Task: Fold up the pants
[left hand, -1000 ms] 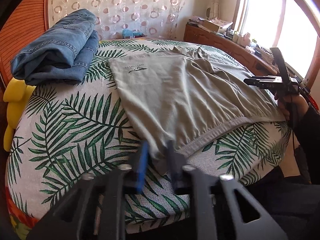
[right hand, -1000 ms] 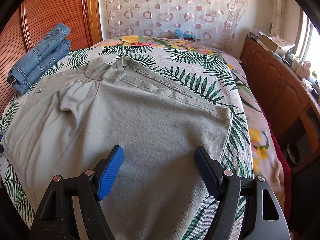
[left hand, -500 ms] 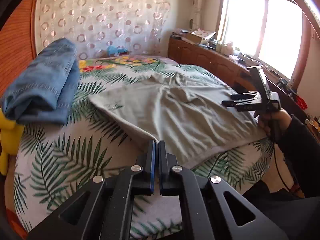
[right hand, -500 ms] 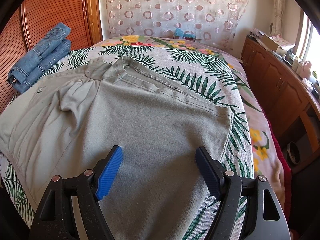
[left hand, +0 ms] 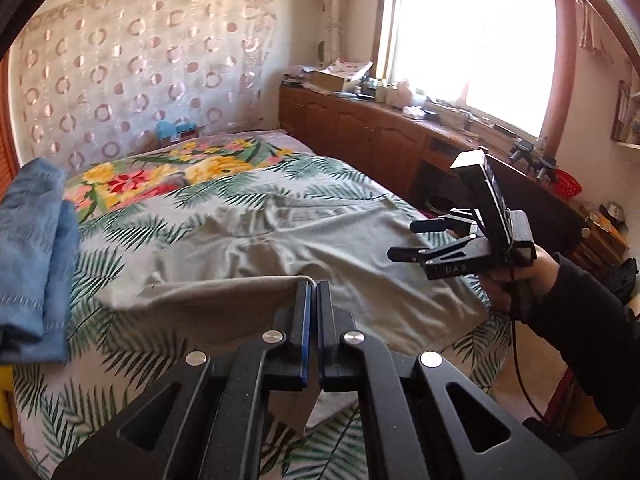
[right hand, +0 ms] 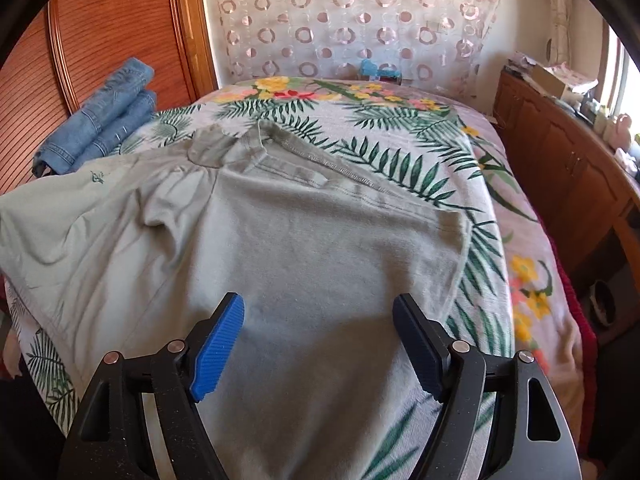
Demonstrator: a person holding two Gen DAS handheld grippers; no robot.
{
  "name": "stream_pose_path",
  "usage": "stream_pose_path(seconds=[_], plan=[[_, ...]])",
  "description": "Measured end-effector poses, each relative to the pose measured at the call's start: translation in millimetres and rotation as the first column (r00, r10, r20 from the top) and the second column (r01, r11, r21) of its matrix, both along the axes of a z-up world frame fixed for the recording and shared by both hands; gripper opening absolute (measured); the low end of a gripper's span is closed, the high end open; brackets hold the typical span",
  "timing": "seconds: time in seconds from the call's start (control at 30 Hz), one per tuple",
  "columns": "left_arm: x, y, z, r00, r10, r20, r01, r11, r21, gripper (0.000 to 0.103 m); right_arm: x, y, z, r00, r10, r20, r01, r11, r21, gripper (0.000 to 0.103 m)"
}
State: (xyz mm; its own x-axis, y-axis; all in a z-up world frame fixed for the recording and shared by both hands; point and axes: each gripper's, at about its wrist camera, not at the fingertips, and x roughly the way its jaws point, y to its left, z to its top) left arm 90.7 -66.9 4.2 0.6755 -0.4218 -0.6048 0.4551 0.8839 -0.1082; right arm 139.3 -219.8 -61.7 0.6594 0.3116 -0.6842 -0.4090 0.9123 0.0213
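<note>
Grey-green pants [right hand: 312,248] lie spread flat on the palm-print bed, waistband toward the far side. My left gripper [left hand: 313,286] is shut on the pants' near left corner [left hand: 224,292] and holds it lifted off the bed, the fabric draping from the jaws. My right gripper [right hand: 318,312] is open and empty, hovering just above the pants' near right part; it also shows in the left wrist view [left hand: 412,240], held by a hand in a dark sleeve.
Folded blue jeans [right hand: 100,124] lie at the bed's left by the wooden headboard [right hand: 100,40]. A wooden sideboard [left hand: 400,136] with clutter runs along the right under the window. A patterned curtain [right hand: 352,20] hangs behind the bed.
My left gripper closed on the pants' corner and raised it off the bed, swinging its view up and right. My right gripper stayed open and nearly still.
</note>
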Motion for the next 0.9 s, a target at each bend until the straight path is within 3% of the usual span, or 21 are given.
stream_pose_path(seconds=[0.5, 0.9], plan=[[35.1, -86.2, 12.0, 0.991, -0.136, -0.020, 0.136, 0.991, 0.013, 0.003, -44.5, -37.3, 19.4, 0.994, -0.063, 0.090, 0.060, 0.997, 0.040, 0.078], [47.2, -114.7, -5.3, 0.990, -0.133, -0.051, 0.136, 0.989, 0.062, 0.003, -57.3, -47.2, 17.8, 0.992, -0.063, 0.107, 0.060, 0.998, 0.033, 0.078]])
